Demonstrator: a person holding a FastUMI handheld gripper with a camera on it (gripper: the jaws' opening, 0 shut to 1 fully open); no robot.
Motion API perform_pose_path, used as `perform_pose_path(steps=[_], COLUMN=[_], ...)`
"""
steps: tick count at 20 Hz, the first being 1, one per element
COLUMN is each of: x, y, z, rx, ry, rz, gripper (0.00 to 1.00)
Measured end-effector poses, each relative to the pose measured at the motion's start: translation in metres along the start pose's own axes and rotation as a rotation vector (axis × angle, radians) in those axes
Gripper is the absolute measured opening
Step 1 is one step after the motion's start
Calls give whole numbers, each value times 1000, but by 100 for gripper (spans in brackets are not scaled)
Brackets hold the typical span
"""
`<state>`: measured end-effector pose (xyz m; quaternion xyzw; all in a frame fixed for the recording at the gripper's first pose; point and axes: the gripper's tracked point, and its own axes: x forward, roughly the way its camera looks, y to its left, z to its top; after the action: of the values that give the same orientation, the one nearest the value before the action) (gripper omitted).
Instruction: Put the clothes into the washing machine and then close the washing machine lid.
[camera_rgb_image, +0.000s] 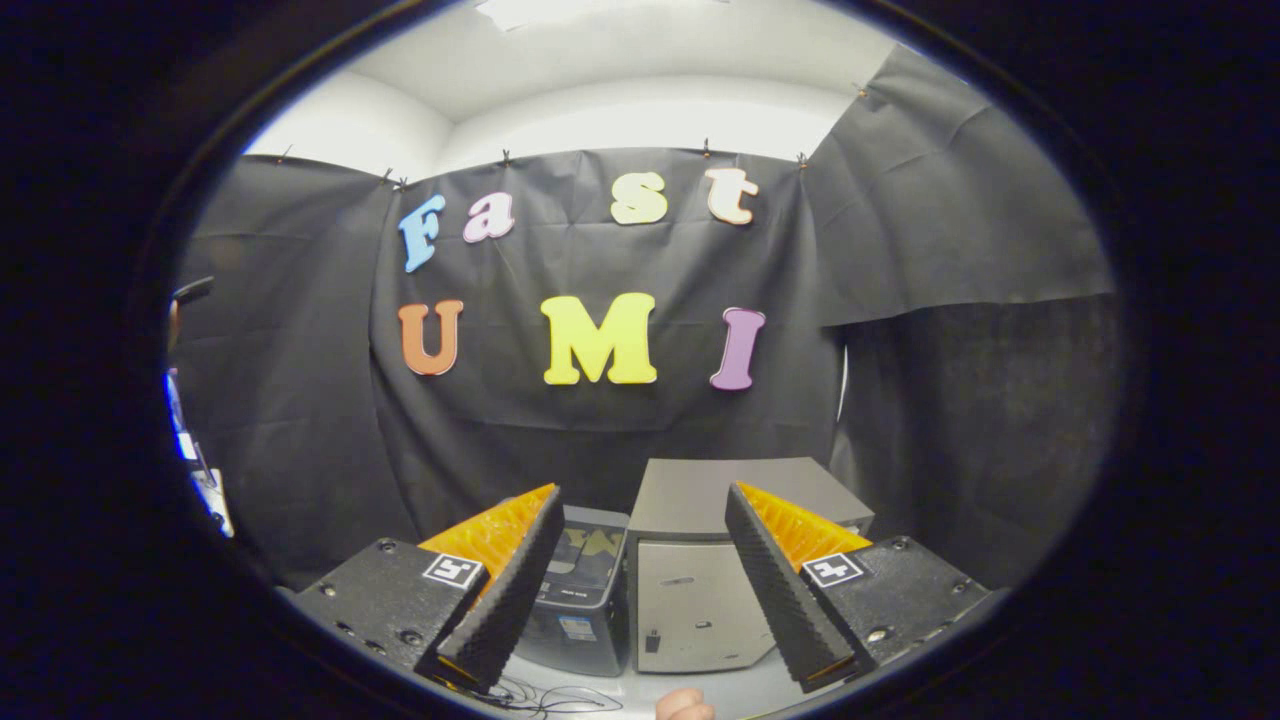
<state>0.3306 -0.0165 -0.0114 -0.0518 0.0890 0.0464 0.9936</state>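
My gripper (642, 492) is open, its two fingers spread wide with nothing between them. Beyond the fingers, on a white tabletop (730, 690), stand two small appliances side by side against the black cloth wall. The left one is a dark machine (585, 590) with a glossy, see-through top that lies down. The right one is a grey box-shaped unit (700, 585) with a flat top and a plain front panel. I cannot tell which of them is the washing machine. Both stand a little way ahead of the fingertips, in the gap between them.
Thin cables (545, 697) lie on the tabletop in front of the dark machine. A person's fingertip (685, 705) shows low between the fingers. Some equipment (195, 450) stands at the far left by the cloth wall.
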Motion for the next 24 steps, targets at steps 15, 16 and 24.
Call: perform_pose_path(steps=[15,16,24], x=[-53,-55,-64], y=[-33,-34,-31], z=[-6,-9,-23], rx=[21,23,54], ry=[9,13,45], rz=[108,108,88], gripper=[100,100,100])
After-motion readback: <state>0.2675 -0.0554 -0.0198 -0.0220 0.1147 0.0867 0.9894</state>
